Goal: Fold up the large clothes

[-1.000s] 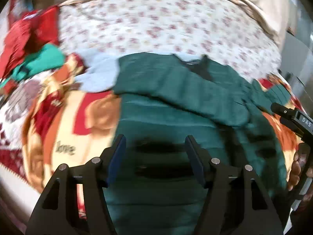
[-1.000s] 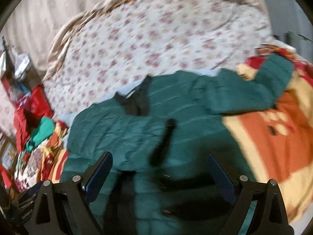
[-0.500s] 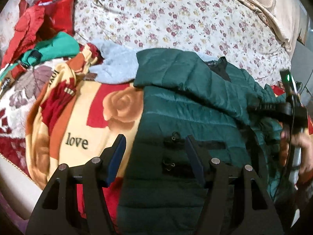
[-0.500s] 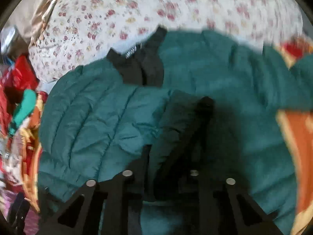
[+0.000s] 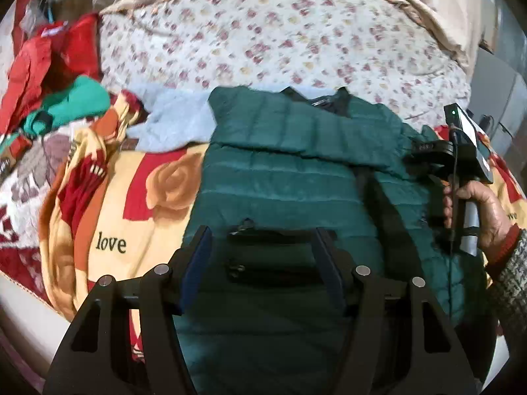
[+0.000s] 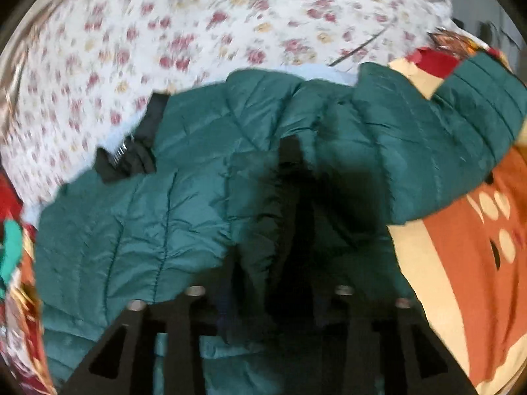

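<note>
A dark green quilted puffer jacket lies spread on a bed, across a red-and-yellow blanket printed with a rose and the word "love", with a floral quilt filling the upper part of the frame. Half a second earlier the right gripper had closed on a dark fold near the jacket's front edge; a second earlier its jaws were wide. Now they stand narrow, pinching that black-lined edge, and the fabric looks drawn up toward the lens — likely the start of a fold across the body. The left gripper has barely moved: its jaws are wide apart and empty, hovering over the black zip pocket at lower centre. The left wrist view alone shows the person's right hand on the gripper handle at the right edge, plus a heap of red and green clothes at upper left. The right wrist view, blurred, alone shows the unfolded sleeve stretching to the upper right, and the black collar at left.
</note>
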Demonstrator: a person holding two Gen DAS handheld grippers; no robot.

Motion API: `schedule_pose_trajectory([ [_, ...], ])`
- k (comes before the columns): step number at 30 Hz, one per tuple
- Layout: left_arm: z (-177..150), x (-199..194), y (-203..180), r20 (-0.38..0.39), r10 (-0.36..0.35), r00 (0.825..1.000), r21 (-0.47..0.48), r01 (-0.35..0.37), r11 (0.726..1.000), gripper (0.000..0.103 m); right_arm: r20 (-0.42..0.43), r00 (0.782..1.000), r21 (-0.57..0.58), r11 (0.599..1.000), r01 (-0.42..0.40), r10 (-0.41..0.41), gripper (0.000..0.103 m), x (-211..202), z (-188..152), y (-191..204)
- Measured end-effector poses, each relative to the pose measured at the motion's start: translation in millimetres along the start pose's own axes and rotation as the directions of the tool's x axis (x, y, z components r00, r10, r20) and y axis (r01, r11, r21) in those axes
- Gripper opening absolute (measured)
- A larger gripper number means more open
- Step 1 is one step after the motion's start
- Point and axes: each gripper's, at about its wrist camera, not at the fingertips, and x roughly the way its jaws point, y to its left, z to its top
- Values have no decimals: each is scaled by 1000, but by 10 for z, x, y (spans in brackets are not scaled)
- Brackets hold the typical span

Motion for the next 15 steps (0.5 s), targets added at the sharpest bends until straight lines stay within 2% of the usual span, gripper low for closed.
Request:
schedule_pose_trajectory([
  [5,-38,-235,-234,21,-14,1000,51,13,999,63,84,996,-11,999,-40,41,65,-471,-159,-74],
  [9,-105,-375,-469,12,-25,1000,88,24,996,63,93,994,-9,998,-63,64,65,-730,-350,-322],
  [12,-154,-438,-628,1,-33,999,115,33,993,63,112,993,3,1000,-24,24,65,-862,-449,-667],
  [15,-208,-487,-806,-4,-39,999,158,39,987,63,128,991,72,997,20,-29,65,-957,-467,-1156],
])
